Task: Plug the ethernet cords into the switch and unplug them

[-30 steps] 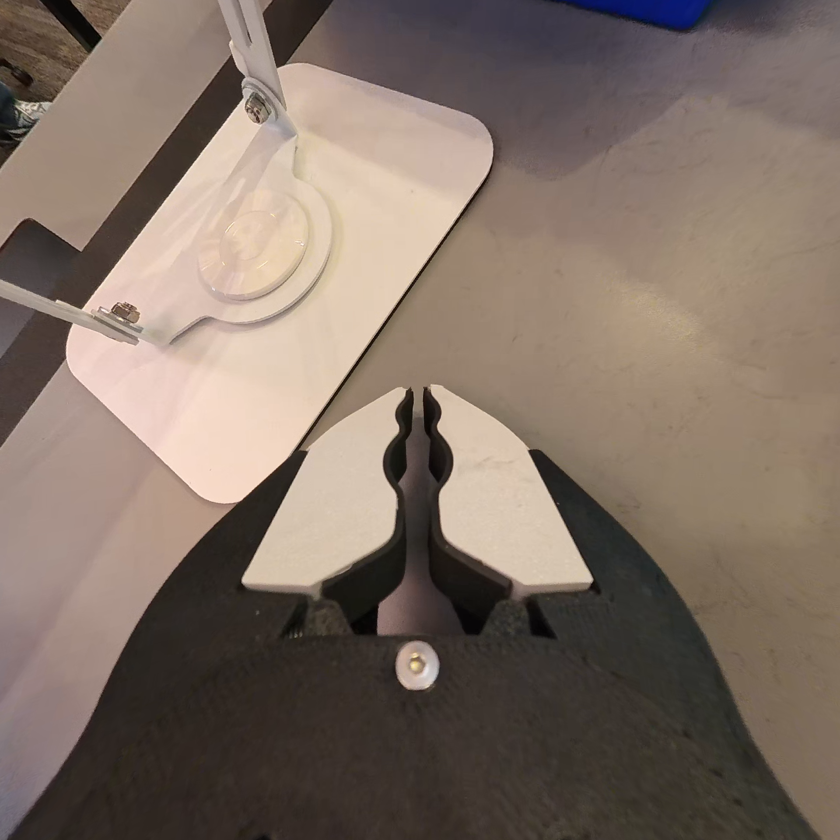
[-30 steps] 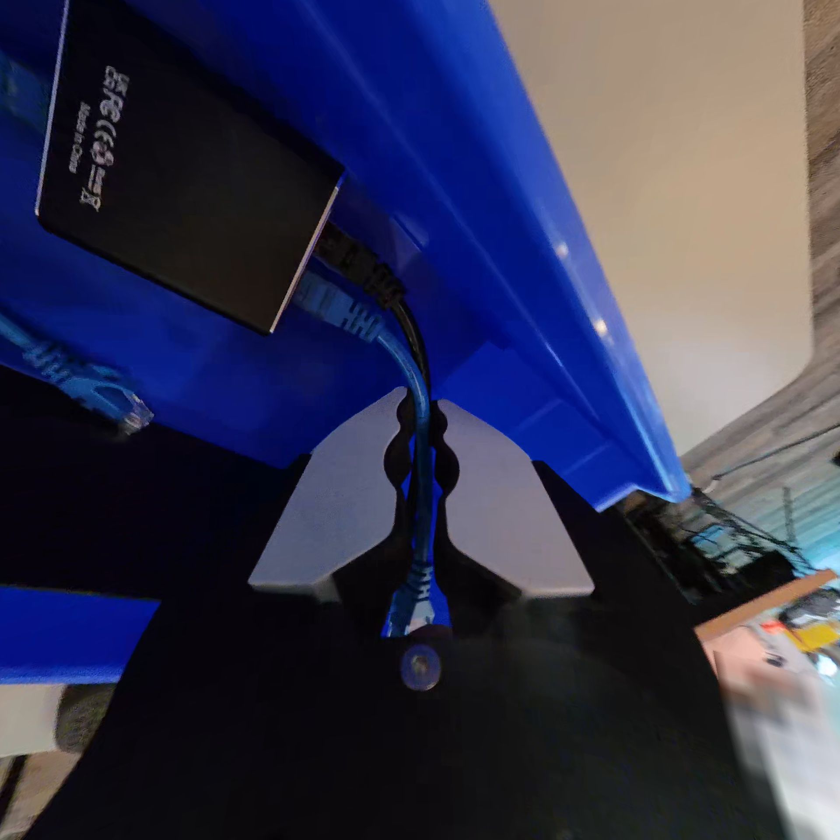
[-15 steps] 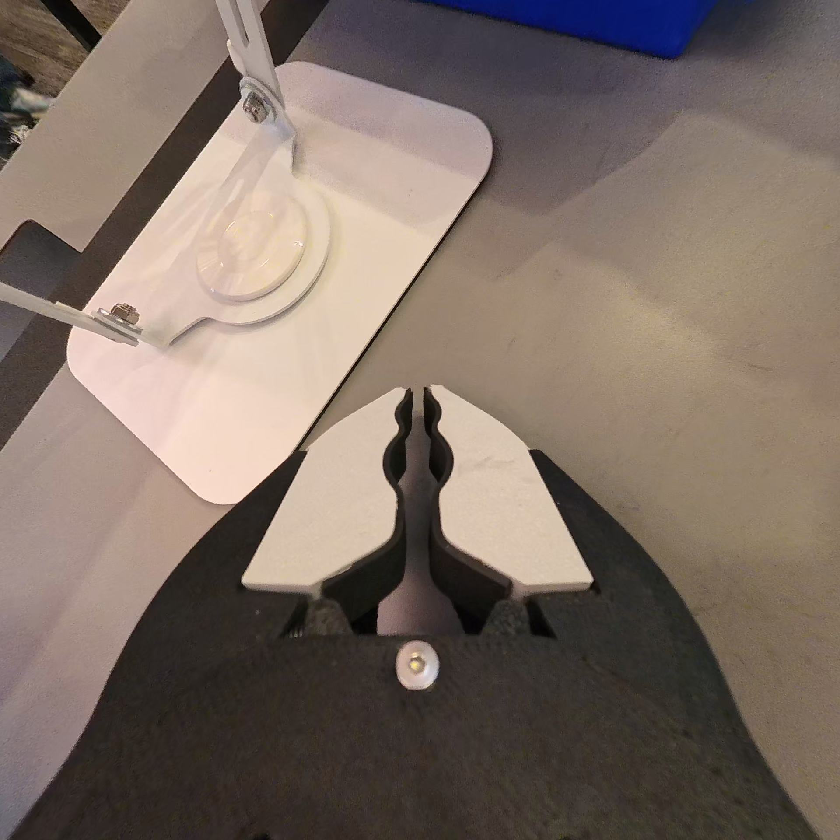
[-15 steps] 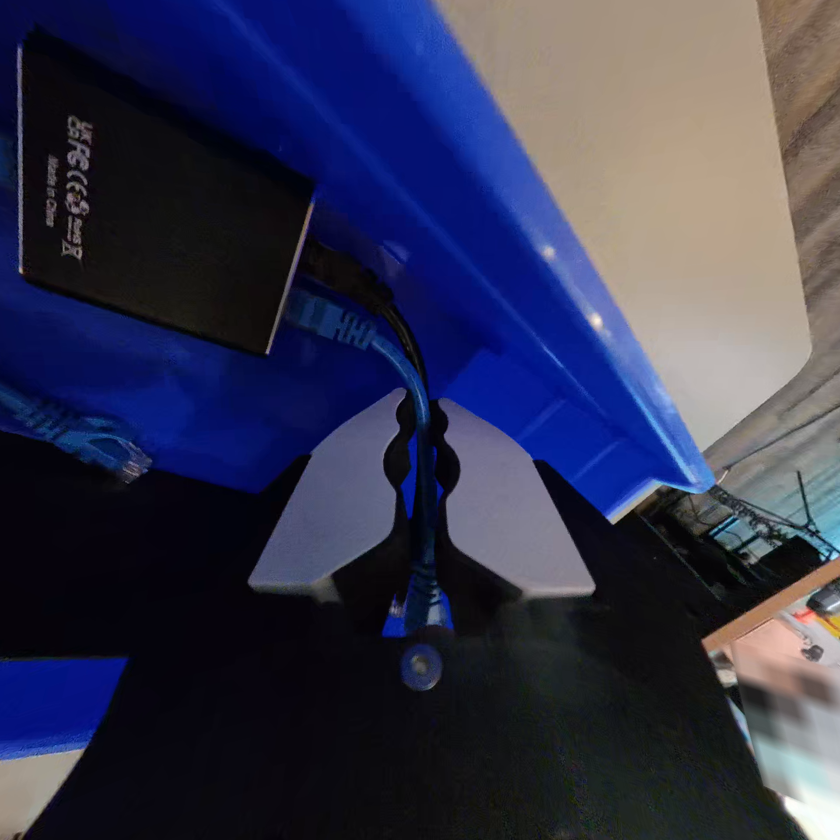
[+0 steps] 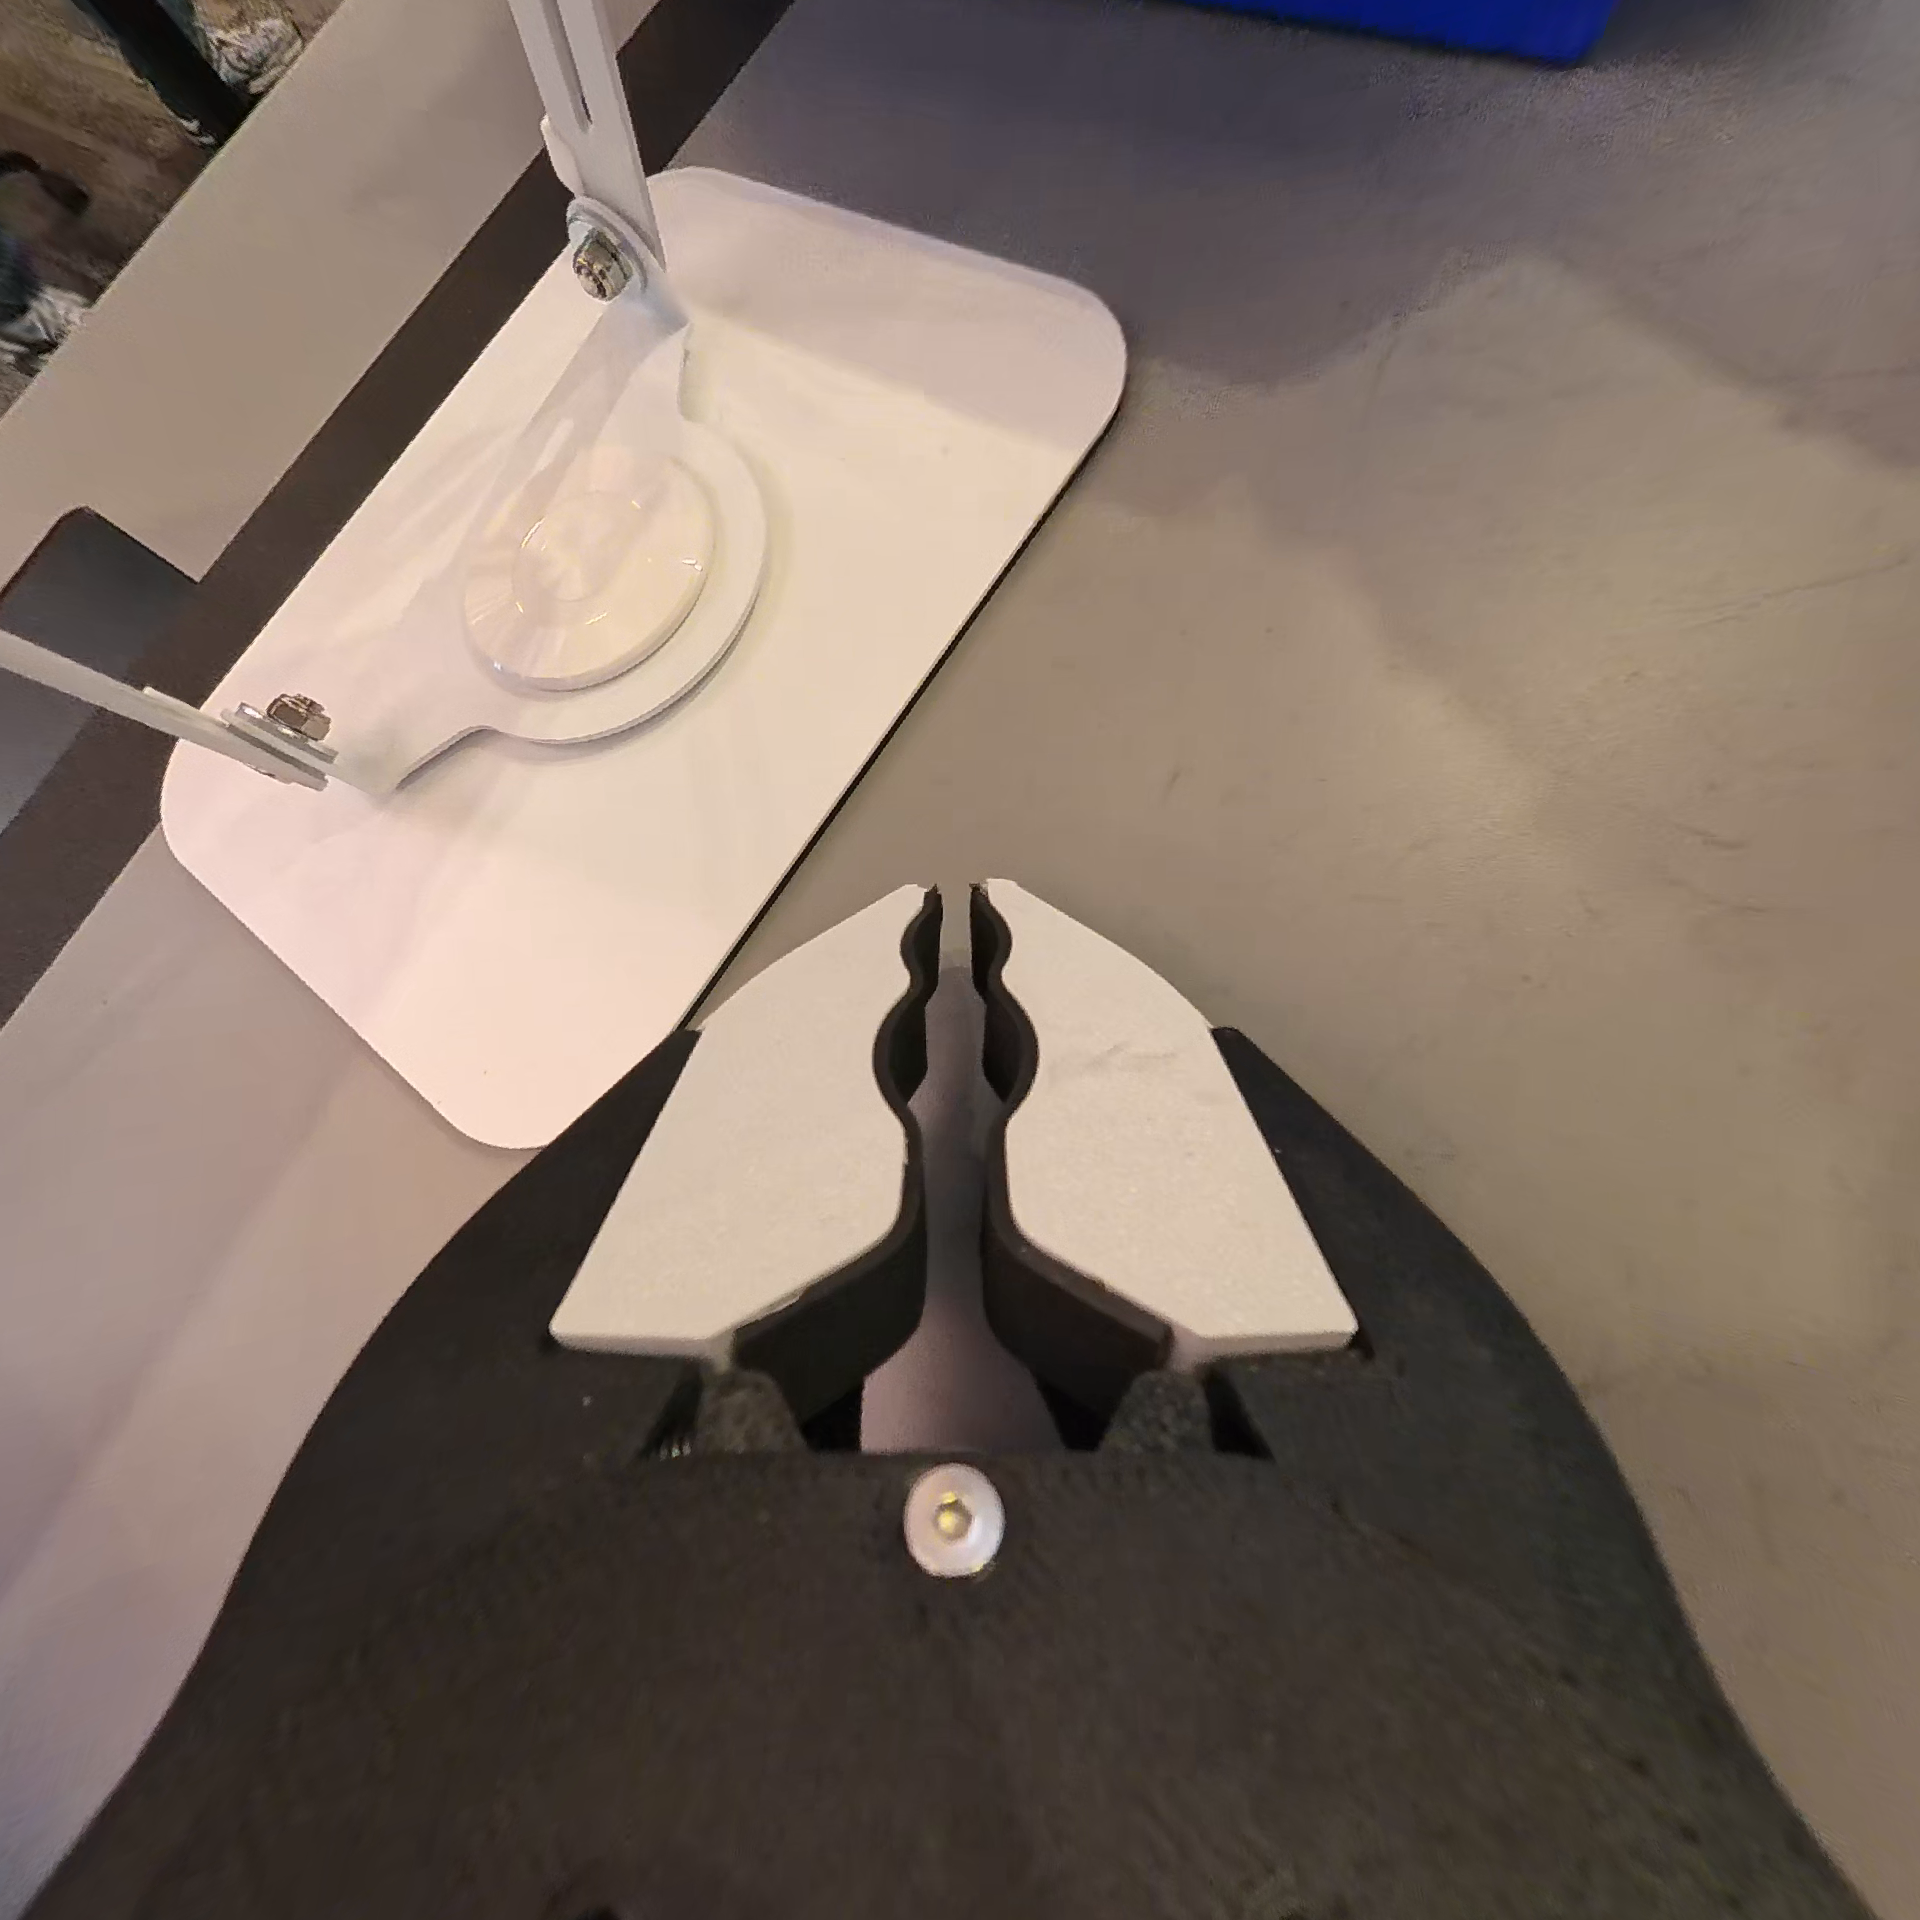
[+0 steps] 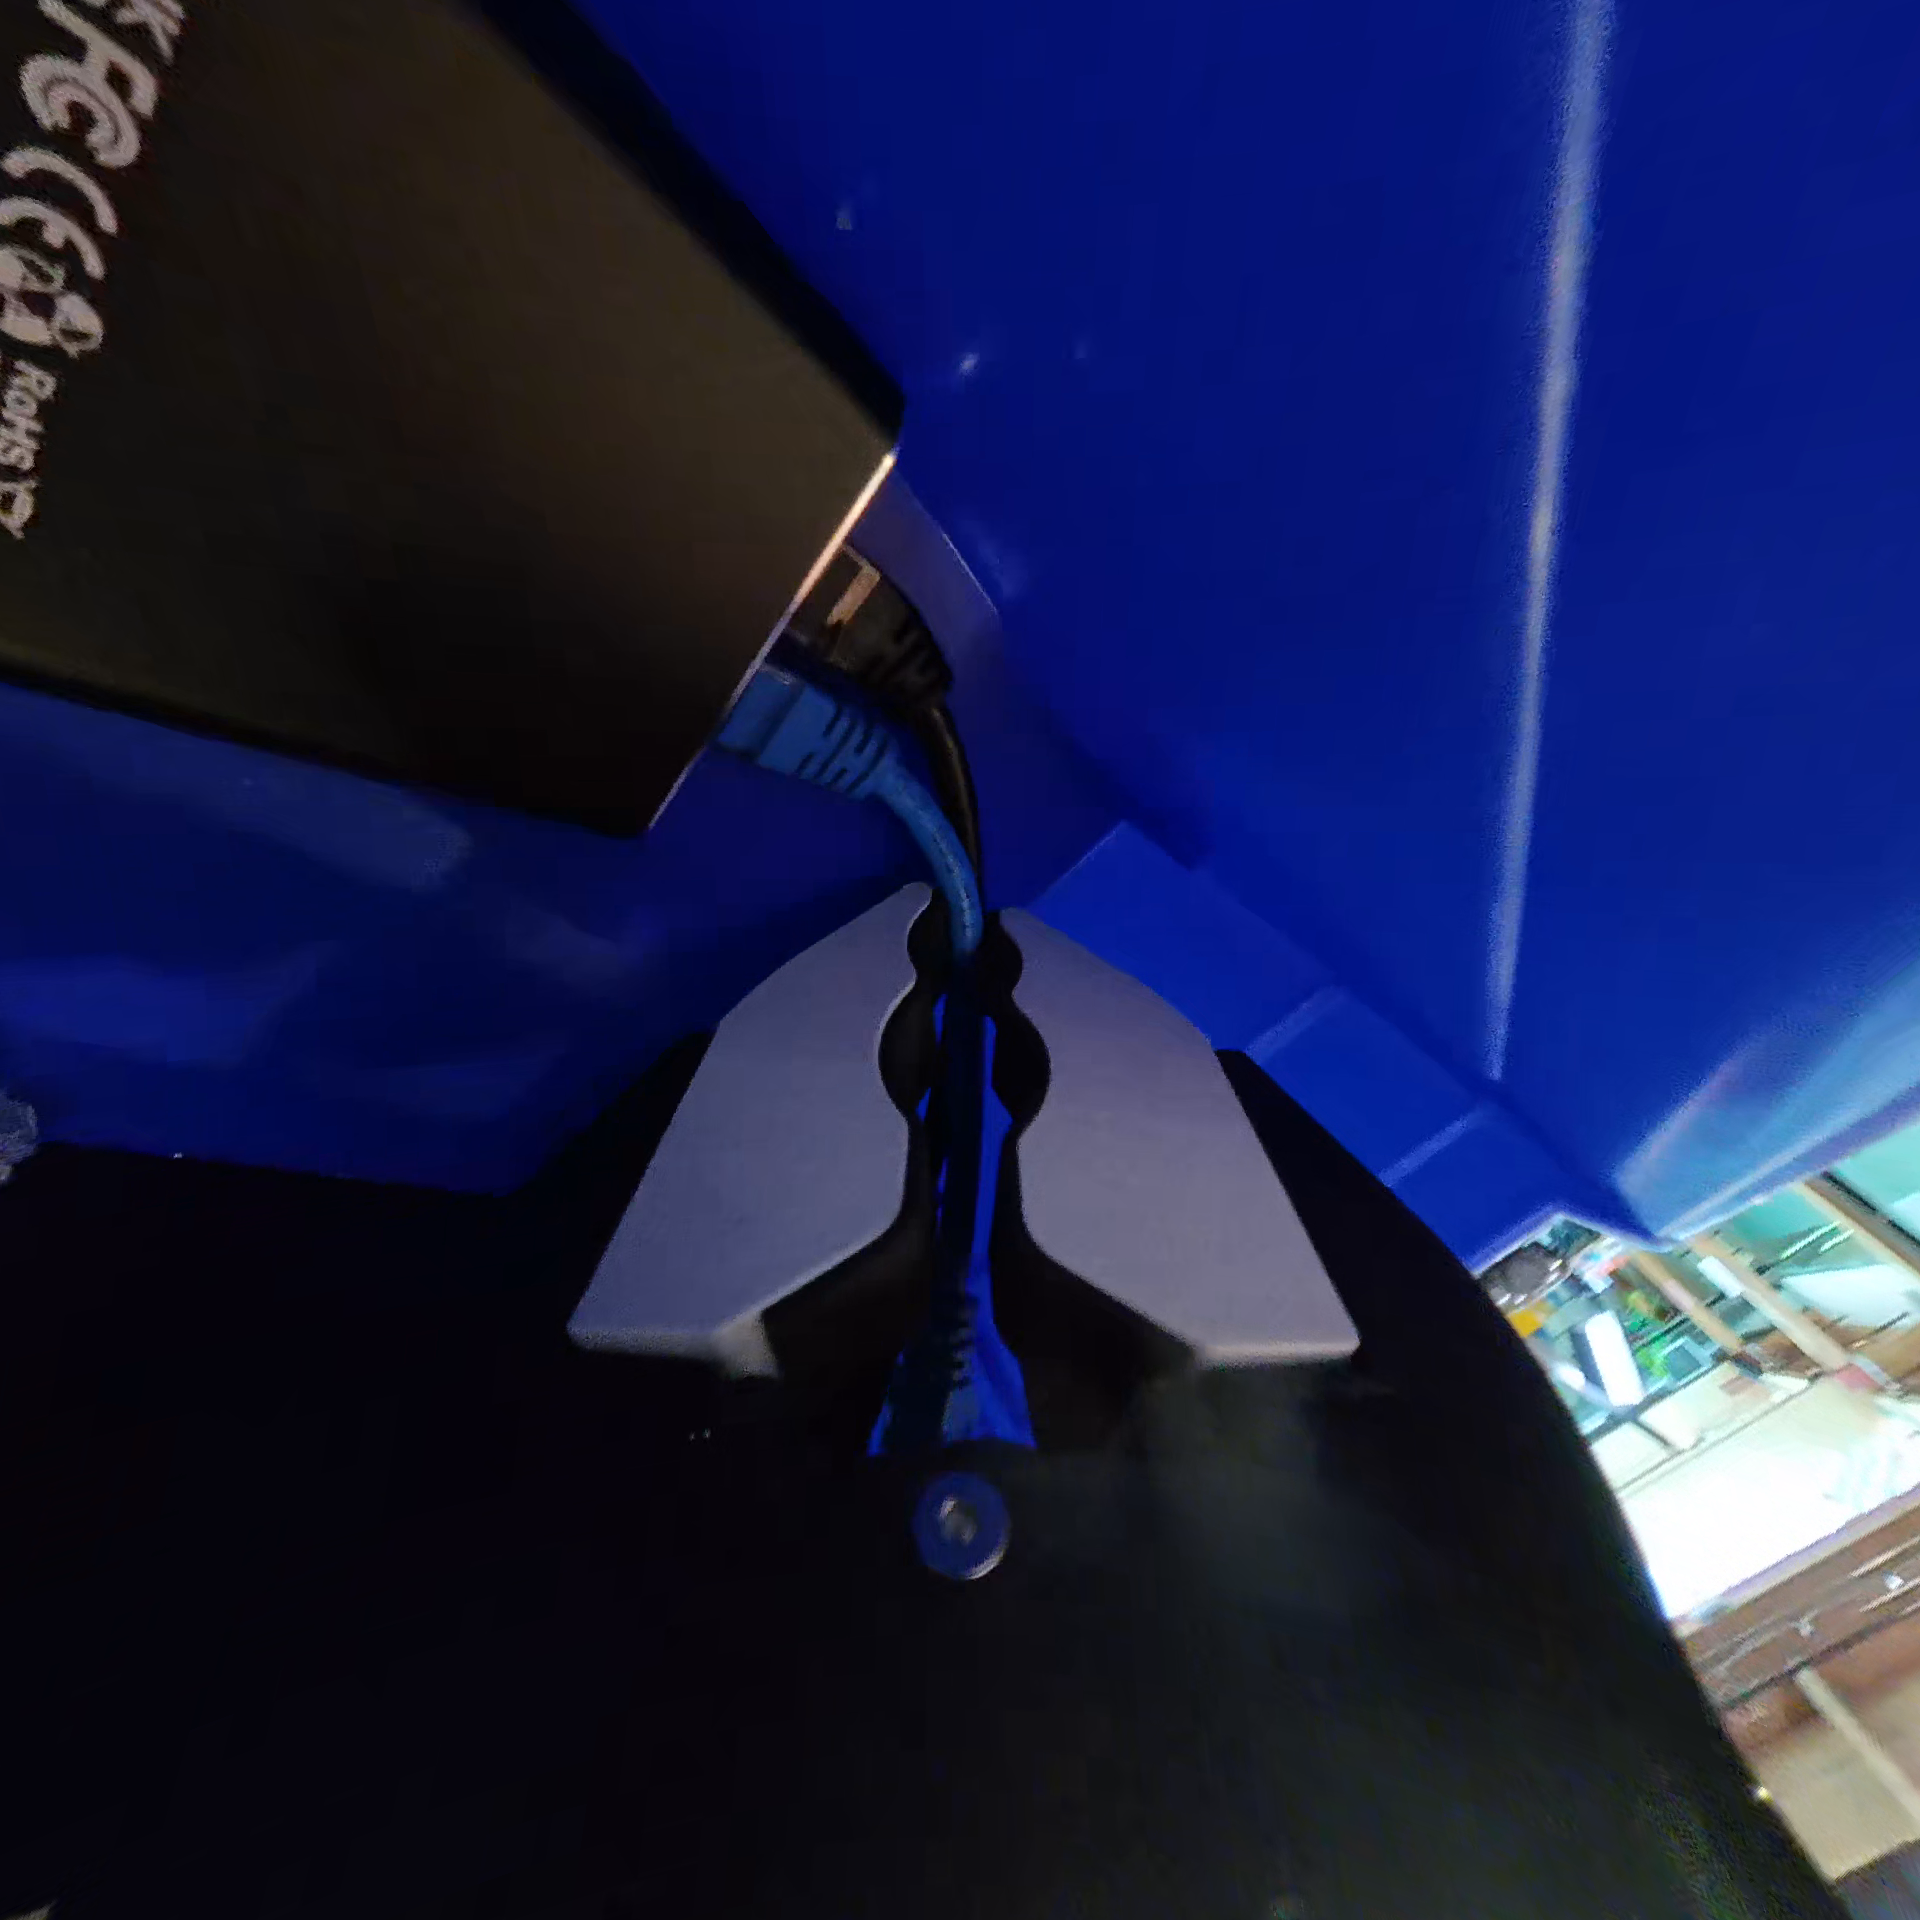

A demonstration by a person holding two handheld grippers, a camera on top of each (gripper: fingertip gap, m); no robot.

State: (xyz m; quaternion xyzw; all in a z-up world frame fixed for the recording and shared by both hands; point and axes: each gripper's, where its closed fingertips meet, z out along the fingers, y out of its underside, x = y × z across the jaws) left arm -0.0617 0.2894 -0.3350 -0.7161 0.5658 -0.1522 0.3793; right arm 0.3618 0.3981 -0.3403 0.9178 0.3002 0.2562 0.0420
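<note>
Right now the right gripper is pinching a blue cord between its two fingers, whose dark pads press on it from both sides near the tips. From the fingertips the blue cord curves up and to the left to its ribbed blue plug, which sits in a port on the side of the switch, a flat black box with white markings on its face. Just beside that plug, on the far side, a black cord is seated in the next port, and it runs down alongside the blue one toward the fingertips; whether the pads also bear on it I cannot tell. Behind the pads the blue cord passes back through the slot between the fingers, and a second blue plug shows low in that slot, close to the gripper body. The switch lies inside a blue bin, whose wall fills the upper right of the right wrist view, with a bright, blurred room showing past its lower corner. Over on the other side, the left gripper hangs above a grey table, its fingers drawn almost together with only a thin slit between the tips and nothing in that slit. Just beside its left finger lies the white base plate of a stand, with two thin white arms bolted to it. A corner of the blue bin peeks in at the top edge.
</note>
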